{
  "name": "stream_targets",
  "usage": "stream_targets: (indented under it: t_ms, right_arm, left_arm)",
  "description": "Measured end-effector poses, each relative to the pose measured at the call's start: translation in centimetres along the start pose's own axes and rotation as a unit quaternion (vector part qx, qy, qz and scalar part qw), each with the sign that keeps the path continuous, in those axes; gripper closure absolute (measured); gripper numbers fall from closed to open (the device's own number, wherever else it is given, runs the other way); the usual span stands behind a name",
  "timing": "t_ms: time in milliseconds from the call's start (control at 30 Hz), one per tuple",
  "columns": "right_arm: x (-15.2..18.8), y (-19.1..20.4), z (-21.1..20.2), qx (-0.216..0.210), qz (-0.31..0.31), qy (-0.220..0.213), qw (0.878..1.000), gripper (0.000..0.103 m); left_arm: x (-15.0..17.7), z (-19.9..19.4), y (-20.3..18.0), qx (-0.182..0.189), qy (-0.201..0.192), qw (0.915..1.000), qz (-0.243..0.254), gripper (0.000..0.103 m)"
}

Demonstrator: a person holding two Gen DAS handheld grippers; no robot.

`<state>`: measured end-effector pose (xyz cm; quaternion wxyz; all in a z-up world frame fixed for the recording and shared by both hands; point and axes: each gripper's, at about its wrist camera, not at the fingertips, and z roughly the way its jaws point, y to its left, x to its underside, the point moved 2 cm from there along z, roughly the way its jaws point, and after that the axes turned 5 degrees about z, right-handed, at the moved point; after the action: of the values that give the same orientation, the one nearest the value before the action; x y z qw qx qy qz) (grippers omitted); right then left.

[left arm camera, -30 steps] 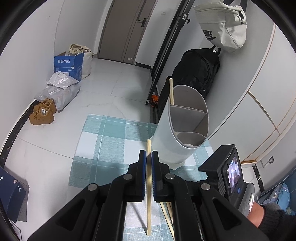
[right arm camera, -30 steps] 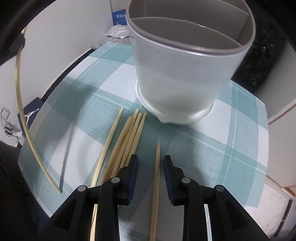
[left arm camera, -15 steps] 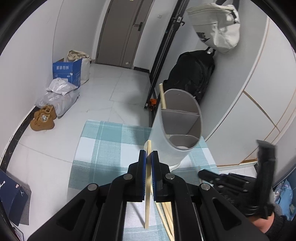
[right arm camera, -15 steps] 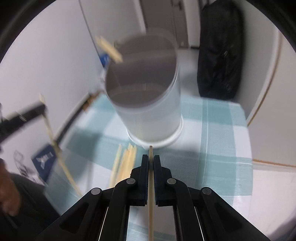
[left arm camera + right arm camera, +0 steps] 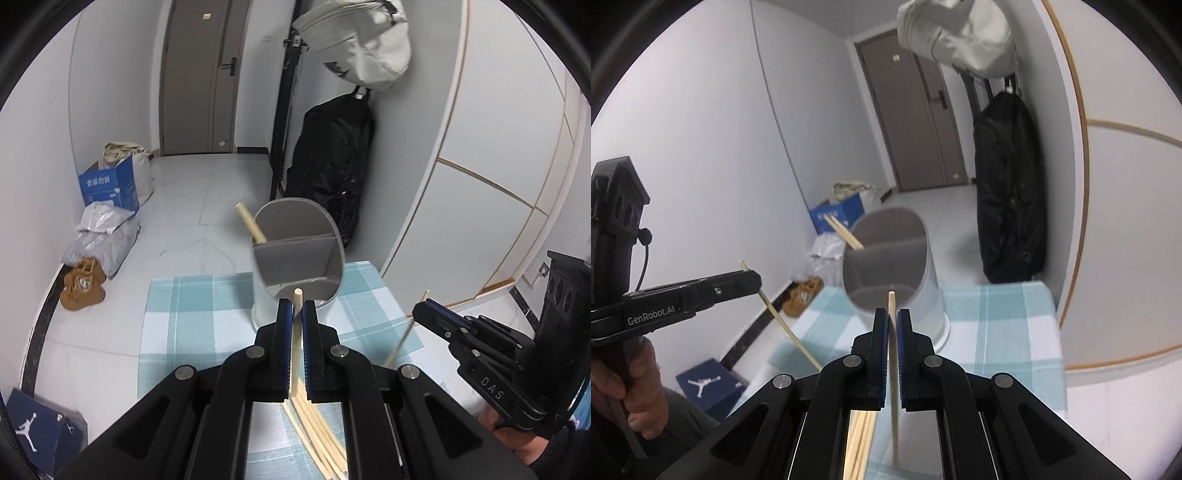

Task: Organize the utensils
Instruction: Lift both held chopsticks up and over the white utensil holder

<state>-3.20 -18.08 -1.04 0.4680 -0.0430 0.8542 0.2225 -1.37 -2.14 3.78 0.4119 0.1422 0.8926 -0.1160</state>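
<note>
Grippers aloft: left gripper [image 5: 294, 308] and right gripper [image 5: 892, 318] each pinch one chopstick [image 5: 295, 343] above the checked cloth [image 5: 192, 317], before the grey divided holder [image 5: 295, 258].

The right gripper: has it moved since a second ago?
Yes. The right gripper was low over the chopsticks on the checked cloth; it has shut on a chopstick and lifted it toward the grey holder.

Black backpack [image 5: 332, 166] beside grey door [image 5: 195, 77]
</note>
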Motion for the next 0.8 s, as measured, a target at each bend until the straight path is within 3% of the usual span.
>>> stream_targets:
  t_ms: [400,800]
  right_arm:
    - [-4.2,1.1,-1.6,-0.021,-0.015,-0.051,0.998,0.099]
    - [-13.2,2.9,-2.7,-0.045,-0.035,-0.107,0.993,0.099]
  left_arm:
    - [-4.3,-0.8,-0.8,0.006,-0.002,1.0,0.002,0.102]
    - [-10.9,-1.8,0.2,0.01,-0.048,0.9988,-0.005,0.102]
